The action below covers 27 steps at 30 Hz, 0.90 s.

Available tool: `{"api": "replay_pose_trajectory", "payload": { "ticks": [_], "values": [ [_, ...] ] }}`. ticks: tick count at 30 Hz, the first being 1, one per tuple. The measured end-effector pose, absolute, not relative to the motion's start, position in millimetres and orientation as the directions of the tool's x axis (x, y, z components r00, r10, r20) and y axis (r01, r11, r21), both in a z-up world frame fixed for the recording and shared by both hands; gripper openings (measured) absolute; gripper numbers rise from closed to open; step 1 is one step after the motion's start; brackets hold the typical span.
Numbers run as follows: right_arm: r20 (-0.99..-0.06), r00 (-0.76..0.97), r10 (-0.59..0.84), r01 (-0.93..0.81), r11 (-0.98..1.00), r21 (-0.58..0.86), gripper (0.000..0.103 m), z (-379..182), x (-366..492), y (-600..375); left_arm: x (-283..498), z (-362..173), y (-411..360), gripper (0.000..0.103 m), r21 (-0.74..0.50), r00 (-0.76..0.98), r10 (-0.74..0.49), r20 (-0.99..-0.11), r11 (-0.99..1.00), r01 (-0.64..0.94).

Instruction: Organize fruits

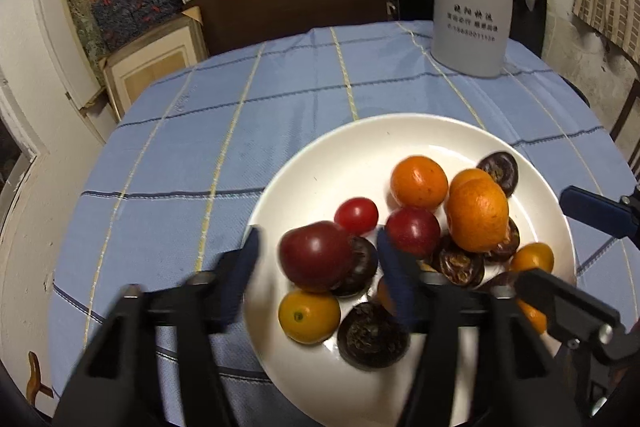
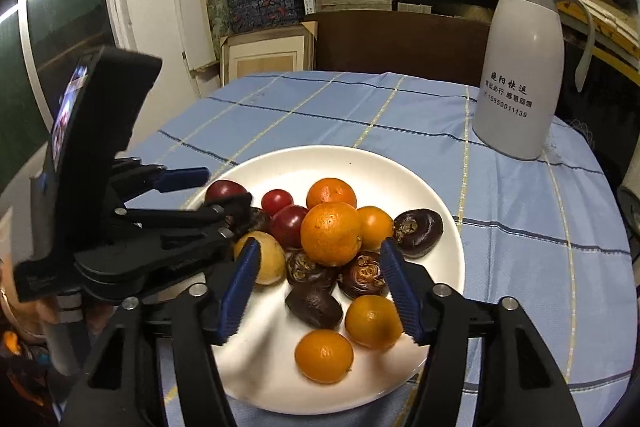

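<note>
Sitting heaped on the white plate [image 2: 420, 183] at frame centre, the fruits [image 2: 331, 233] are lying mixed. Left gripper [image 1: 318, 259] is straddling a dark red fruit [image 1: 314, 253], jaws wide, gripping nothing; right gripper [image 2: 320, 287] is hovering likewise empty. Sorting seems underway or done; I cannot tell.

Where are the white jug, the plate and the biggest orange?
white jug [image 2: 516, 83], right wrist view, middle of its body.
plate [image 2: 404, 175], right wrist view, bare far rim.
biggest orange [image 2: 331, 233], right wrist view, its front.
</note>
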State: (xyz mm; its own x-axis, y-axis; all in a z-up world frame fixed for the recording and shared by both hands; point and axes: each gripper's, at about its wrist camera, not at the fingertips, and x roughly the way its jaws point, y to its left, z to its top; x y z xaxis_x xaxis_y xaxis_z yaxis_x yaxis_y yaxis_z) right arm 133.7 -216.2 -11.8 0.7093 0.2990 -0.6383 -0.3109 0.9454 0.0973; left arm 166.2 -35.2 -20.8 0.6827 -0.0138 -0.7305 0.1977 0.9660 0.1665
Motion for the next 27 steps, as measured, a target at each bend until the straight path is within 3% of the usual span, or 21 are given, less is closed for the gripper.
{"api": "replay_pose_trajectory", "payload": {
  "ticks": [17, 27],
  "values": [
    [-0.591, 0.741, 0.318, -0.293, 0.946, 0.141, 0.070, 0, 104, -226, 137, -8, -28, 0.071, 0.152, 0.699, -0.022, -0.714, 0.971, 0.187],
    [-0.499, 0.821, 0.276, -0.257, 0.960, 0.108, 0.078, 8, 39, -239, 81, 11, -21, 0.093, 0.162, 0.789, -0.025, -0.614, 0.974, 0.157]
  ]
}}
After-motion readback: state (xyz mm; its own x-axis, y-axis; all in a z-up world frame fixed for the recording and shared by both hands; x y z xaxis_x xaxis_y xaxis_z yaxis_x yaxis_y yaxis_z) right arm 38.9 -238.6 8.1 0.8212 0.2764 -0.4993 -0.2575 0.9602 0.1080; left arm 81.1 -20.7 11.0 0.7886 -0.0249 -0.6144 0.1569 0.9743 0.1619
